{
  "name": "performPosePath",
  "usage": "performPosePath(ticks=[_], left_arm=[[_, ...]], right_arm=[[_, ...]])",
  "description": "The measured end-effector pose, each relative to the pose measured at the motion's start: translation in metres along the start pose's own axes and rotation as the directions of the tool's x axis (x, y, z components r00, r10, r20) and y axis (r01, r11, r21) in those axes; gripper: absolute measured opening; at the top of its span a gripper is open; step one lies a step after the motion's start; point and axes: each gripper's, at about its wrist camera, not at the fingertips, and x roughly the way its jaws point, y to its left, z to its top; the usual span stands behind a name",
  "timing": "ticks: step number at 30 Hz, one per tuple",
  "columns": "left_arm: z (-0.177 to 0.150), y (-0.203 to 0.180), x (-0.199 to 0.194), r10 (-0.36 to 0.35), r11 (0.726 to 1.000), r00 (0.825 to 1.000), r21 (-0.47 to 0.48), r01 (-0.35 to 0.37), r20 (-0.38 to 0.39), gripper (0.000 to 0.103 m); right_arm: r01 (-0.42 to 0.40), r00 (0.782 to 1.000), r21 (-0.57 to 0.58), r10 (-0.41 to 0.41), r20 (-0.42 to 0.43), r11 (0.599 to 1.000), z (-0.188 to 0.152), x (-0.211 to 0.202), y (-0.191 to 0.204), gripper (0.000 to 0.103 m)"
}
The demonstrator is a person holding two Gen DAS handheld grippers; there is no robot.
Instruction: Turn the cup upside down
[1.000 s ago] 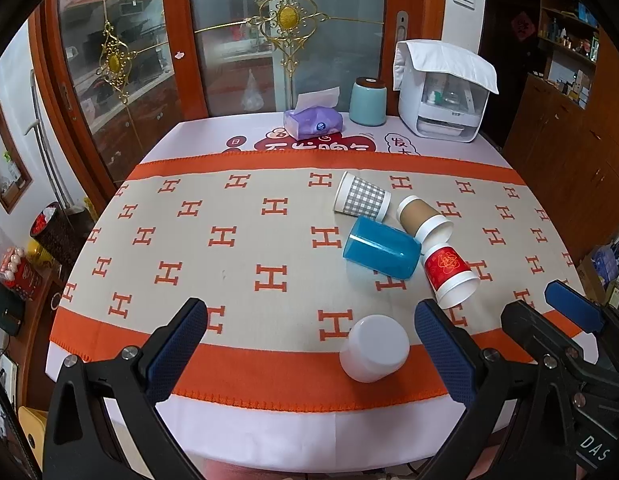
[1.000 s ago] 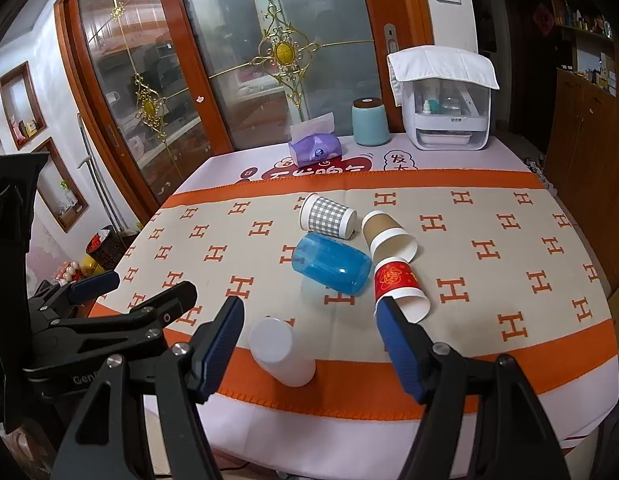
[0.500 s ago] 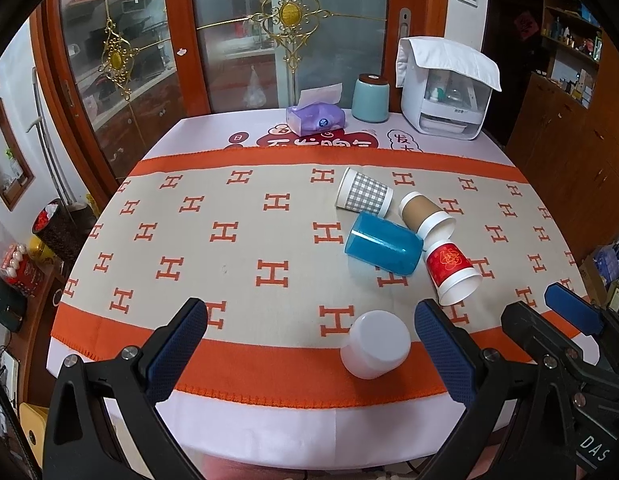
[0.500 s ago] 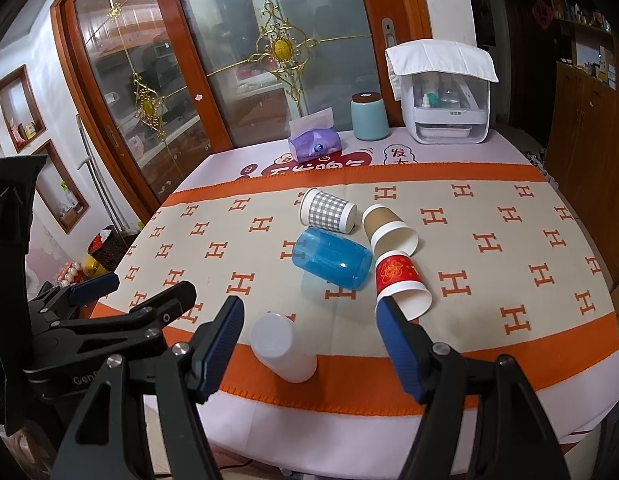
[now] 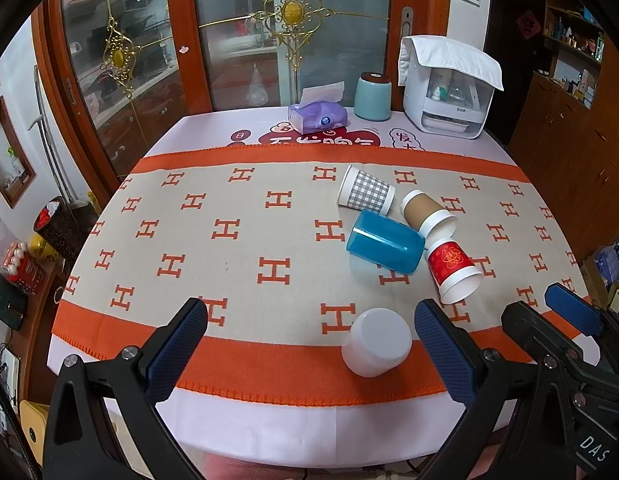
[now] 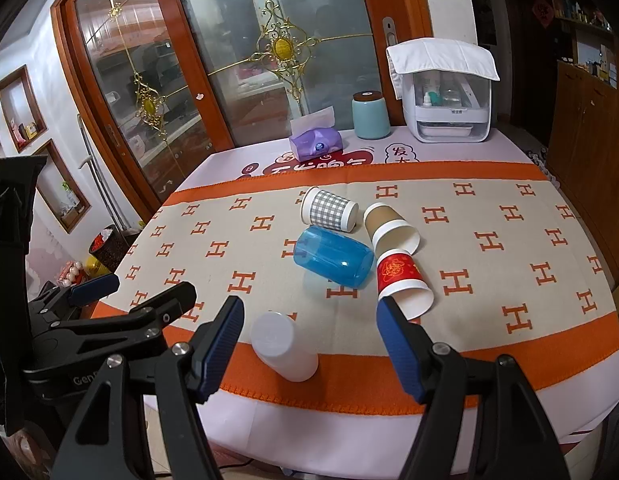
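A white plastic cup (image 5: 376,342) stands upside down on the orange band near the table's front edge; it also shows in the right wrist view (image 6: 283,346). Behind it lie on their sides a blue cup (image 5: 384,246), a checked paper cup (image 5: 365,196), a brown paper cup (image 5: 427,214) and a red paper cup (image 5: 453,272). My left gripper (image 5: 309,344) is open and empty above the front edge, left of the white cup. My right gripper (image 6: 311,344) is open and empty, with the white cup between its fingers in the image. The right gripper's fingers (image 5: 571,314) show at the right of the left wrist view.
A purple tissue box (image 5: 317,116), a teal canister (image 5: 372,96) and a white appliance (image 5: 449,92) under a cloth stand at the table's back. Glass doors are behind the table, wooden cabinets on the right, and a bin (image 5: 55,226) on the floor at the left.
Both grippers have drawn back and risen a little, so the table looks slightly farther. The cups have not moved.
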Motion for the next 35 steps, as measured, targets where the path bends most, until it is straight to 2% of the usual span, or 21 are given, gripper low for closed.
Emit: performPosePath(ticks=[35], left_arm=[[0.0014, 0.0022, 0.0032, -0.012, 1.0, 1.0, -0.013, 0.012, -0.023, 0.102]], right_arm=[[0.001, 1.0, 0.003, -0.001, -0.008, 1.0, -0.002, 0.0022, 0.0017, 0.069]])
